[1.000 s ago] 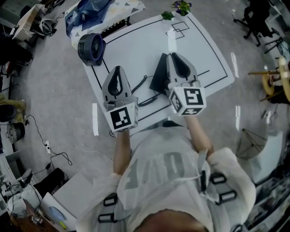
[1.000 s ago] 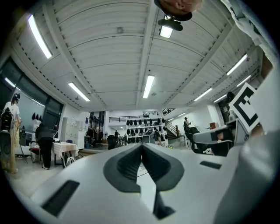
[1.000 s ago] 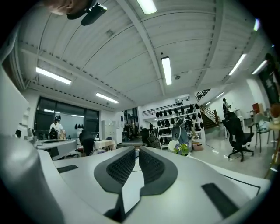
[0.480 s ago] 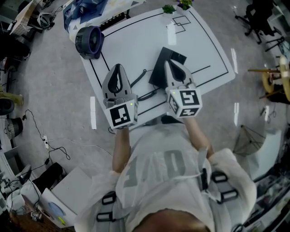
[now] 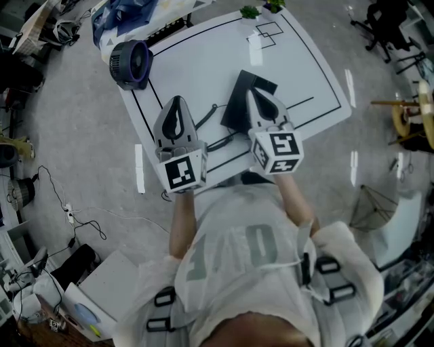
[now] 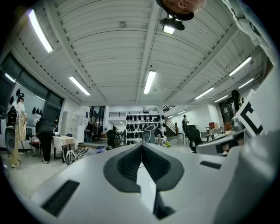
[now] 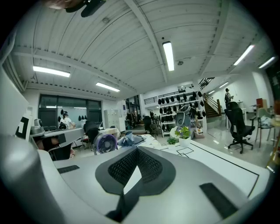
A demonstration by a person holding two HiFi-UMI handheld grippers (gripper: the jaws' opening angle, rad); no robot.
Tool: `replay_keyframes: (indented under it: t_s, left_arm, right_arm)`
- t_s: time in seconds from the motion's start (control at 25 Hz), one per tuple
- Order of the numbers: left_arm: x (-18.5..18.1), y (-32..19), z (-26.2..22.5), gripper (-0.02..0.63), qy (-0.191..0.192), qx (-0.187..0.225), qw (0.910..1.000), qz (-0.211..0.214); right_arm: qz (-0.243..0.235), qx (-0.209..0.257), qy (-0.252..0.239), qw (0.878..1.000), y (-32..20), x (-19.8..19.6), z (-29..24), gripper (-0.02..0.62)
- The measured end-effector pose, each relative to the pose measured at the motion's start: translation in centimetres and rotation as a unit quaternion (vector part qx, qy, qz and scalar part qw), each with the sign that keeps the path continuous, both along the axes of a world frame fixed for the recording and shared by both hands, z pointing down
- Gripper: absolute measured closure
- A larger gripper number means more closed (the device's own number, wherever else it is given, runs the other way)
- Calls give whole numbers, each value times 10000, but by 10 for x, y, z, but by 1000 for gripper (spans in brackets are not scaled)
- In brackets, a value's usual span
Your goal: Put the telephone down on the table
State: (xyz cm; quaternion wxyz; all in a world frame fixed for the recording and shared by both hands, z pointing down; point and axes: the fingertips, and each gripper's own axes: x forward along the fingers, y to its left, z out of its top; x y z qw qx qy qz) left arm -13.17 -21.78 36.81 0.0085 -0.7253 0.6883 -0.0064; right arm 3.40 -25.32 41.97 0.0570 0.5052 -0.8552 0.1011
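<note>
the black telephone (image 5: 236,105) lies on the white worktop (image 5: 203,61), near the middle of its near edge and partly under the right gripper (image 5: 249,95). its fingers are pressed together with nothing between them; whether they touch the telephone is not clear. the left gripper (image 5: 175,101), fingers together too, hovers over the near left corner.

The far middle and the right side of the white counter (image 5: 203,68) are bare, so there is lots of room to move there. A black telephone (image 5: 239,105) sits in the middle. Its cord (image 5: 224,141) trails toward the near left. A round fan (image 5: 129,63) stands at the far left corner. Two small plants (image 5: 251,12) stand at the far edge.
</note>
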Motion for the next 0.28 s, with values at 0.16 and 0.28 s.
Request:
replay_keyframes:
  t_s: [0.16,0.28]
  left_arm:
    - [-1,-2,1,598,8,-25,10000,-17]
    - [0,-4,3,598,-10,-44,10000,3]
  right_arm:
    - [24,-42,26,10000,-3,3,2,588]
    - [33,-79,30,10000,-3,4,4,588]
